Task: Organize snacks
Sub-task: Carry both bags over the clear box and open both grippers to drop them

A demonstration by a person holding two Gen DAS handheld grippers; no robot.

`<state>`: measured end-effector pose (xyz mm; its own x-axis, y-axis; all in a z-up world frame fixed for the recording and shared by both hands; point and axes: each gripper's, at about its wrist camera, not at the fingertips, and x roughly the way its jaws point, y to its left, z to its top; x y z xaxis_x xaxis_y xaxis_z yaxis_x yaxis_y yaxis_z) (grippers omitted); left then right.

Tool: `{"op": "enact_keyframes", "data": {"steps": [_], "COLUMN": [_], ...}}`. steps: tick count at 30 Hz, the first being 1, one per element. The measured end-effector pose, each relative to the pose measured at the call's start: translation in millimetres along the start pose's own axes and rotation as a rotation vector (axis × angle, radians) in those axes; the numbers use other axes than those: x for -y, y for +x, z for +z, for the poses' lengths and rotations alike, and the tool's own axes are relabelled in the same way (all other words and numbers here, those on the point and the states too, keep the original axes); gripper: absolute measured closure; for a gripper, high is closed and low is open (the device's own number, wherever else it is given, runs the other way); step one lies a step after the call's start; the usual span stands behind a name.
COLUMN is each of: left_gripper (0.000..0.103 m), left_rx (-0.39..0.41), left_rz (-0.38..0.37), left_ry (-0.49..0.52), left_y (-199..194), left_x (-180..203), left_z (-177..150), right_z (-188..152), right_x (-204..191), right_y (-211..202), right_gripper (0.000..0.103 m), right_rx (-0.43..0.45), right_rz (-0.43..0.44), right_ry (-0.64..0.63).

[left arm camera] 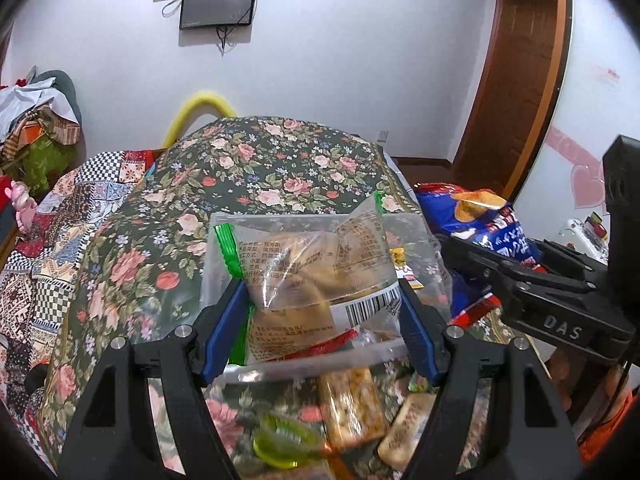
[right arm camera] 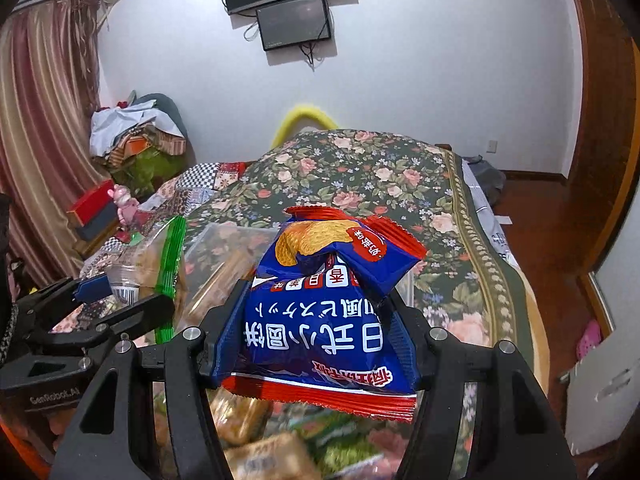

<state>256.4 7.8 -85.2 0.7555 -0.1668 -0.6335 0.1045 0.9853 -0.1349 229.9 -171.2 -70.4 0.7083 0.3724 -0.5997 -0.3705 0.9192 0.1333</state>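
I'm seeing a clear, glossy plastic biscuit packet and a shiny blue foil chip bag. Matt floral cloth bedspread is lying beneath.

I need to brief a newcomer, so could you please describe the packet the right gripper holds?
Over the floral bedspread, the right gripper is shut on a blue crisp packet. Its red crimped ends and pictured crisps distinguish it from the clear green-edged biscuit packet in the left gripper.

Left gripper of matte black plastic, two forked arms with round silver screw heads, blue ridged finger pads, right gripper built alike, "DAS" raised on its black body, "GenRobot.AI" on the left one, orange sleeve
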Motion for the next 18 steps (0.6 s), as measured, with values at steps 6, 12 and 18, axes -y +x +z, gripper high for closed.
{"op": "enact_keyframes", "data": {"steps": [6, 12, 18], "left_gripper": [0.031, 0.031, 0.029], "left_rx": [-0.046, -0.095, -0.143], "left_rz": [-0.005, -0.012, -0.012], "left_ry": [-0.006, -0.012, -0.011], "left_y": [33.5, 61.2, 76.8], "left_x": [0.4, 1.1, 3.6], "left_z": [4.3, 3.4, -1.1], "right_z": [9.6, 12.0, 8.5], "right_x": [13.2, 17.9, 21.0], "right_y": [29.4, 52.2, 65.3], "right_gripper": [0.044, 0.044, 0.041], "right_rx": [-0.036, -0.082, -0.134], "right_rz": [-0.008, -0.03, -0.018], "right_ry": [0.022, 0.011, -0.003]}}
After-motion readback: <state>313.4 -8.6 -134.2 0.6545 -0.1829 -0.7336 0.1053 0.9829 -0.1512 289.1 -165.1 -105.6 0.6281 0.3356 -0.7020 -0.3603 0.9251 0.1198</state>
